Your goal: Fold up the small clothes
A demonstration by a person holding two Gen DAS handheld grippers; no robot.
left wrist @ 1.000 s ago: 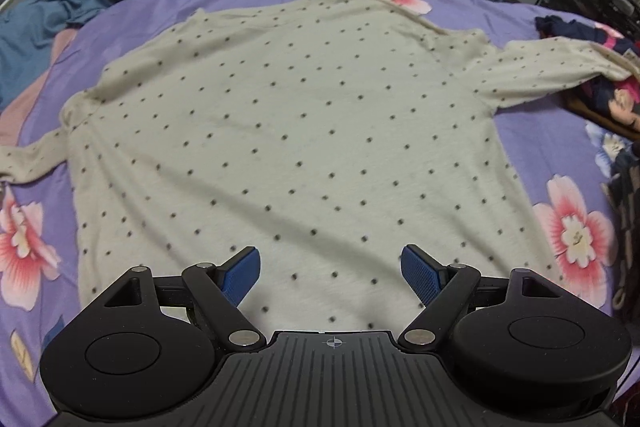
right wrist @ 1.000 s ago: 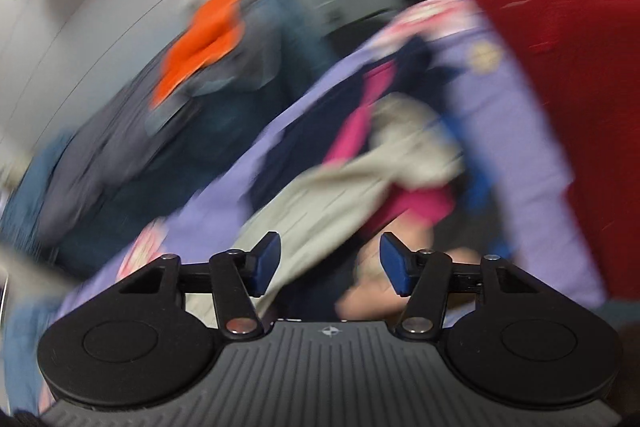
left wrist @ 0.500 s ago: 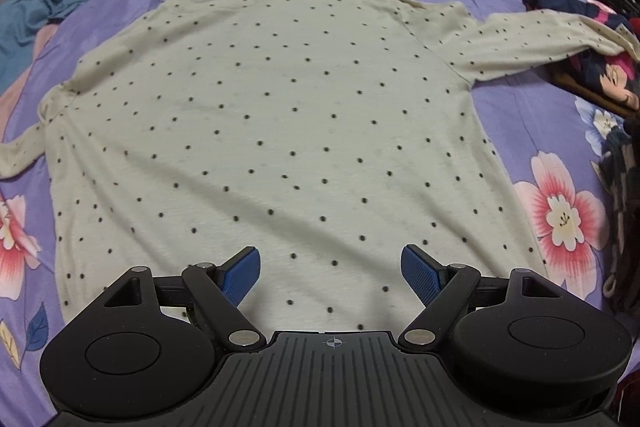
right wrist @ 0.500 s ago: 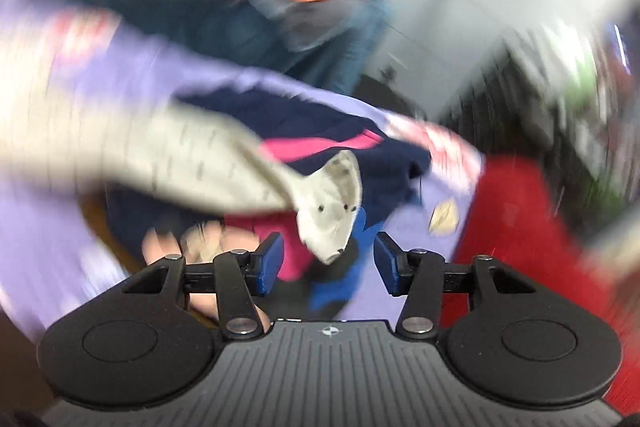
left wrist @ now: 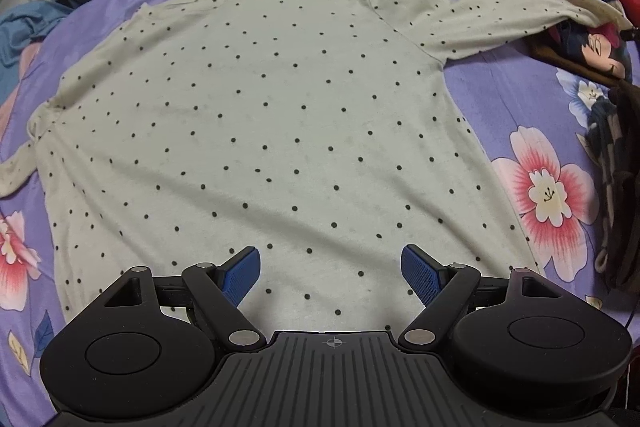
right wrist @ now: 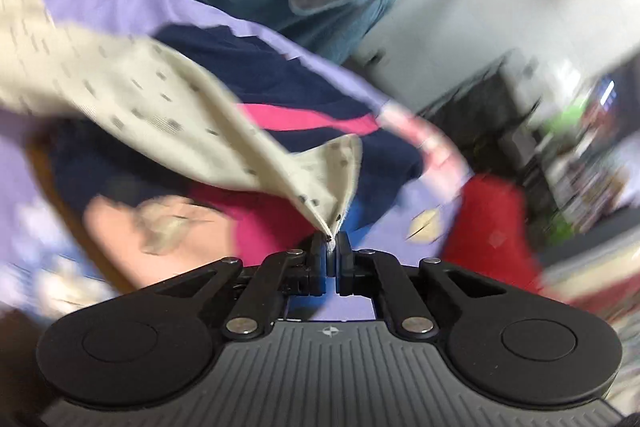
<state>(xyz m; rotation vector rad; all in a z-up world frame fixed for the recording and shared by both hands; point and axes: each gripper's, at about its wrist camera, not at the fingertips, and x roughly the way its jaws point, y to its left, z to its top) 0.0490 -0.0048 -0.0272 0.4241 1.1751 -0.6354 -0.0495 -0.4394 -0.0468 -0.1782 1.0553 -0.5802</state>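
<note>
Right gripper [right wrist: 331,247] clamps the cuff [right wrist: 334,167] of the shirt [left wrist: 280,115]. Left gripper [left wrist: 331,273] hovers wide over the near hem, empty.

The spotted top [left wrist: 280,115] is soft matt knit cloth, slightly fuzzy, faintly stained. Under it the flowered bedsheet [left wrist: 500,99] is smooth, flat-woven cloth. The left gripper [left wrist: 331,273] is matt black plastic, ribbed at its base, with shiny metal pins and dimpled blue rubbery pads [left wrist: 418,273].
</note>
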